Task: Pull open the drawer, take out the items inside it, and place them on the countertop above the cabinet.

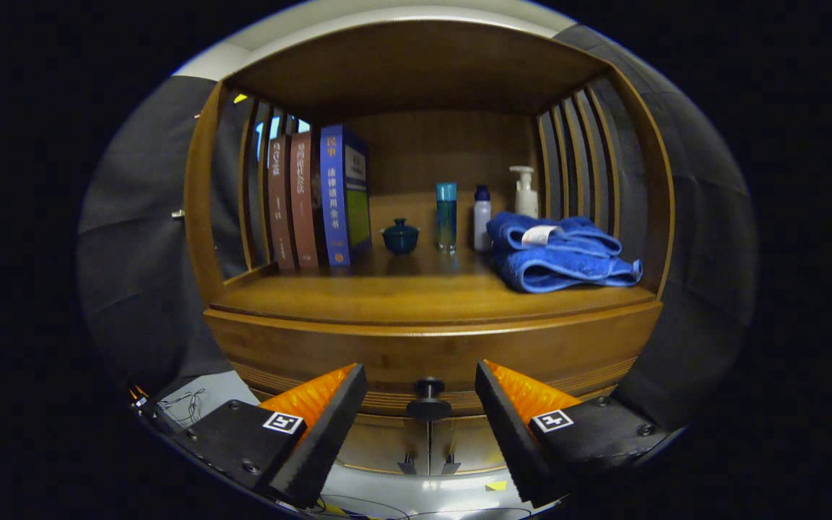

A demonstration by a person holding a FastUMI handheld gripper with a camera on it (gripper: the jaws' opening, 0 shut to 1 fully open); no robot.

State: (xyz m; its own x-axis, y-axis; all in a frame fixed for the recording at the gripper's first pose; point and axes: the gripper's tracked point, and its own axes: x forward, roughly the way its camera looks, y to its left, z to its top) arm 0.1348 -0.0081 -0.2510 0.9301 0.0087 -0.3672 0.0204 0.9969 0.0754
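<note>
A wooden cabinet stands in front of me, with its drawer front (430, 354) closed below the countertop (401, 292). A small dark round knob (428, 397) sticks out of the drawer's middle. My gripper (422, 386) is open, and the knob sits between the two fingertips without either touching it. The drawer's inside is hidden.
On the countertop stand three upright books (318, 198) at the left, a dark lidded cup (400, 236), a teal bottle (446, 215), a small white bottle (482, 217), a pump bottle (525, 190) and a folded blue towel (560, 253) at the right. Slatted side walls and a top shelf enclose it.
</note>
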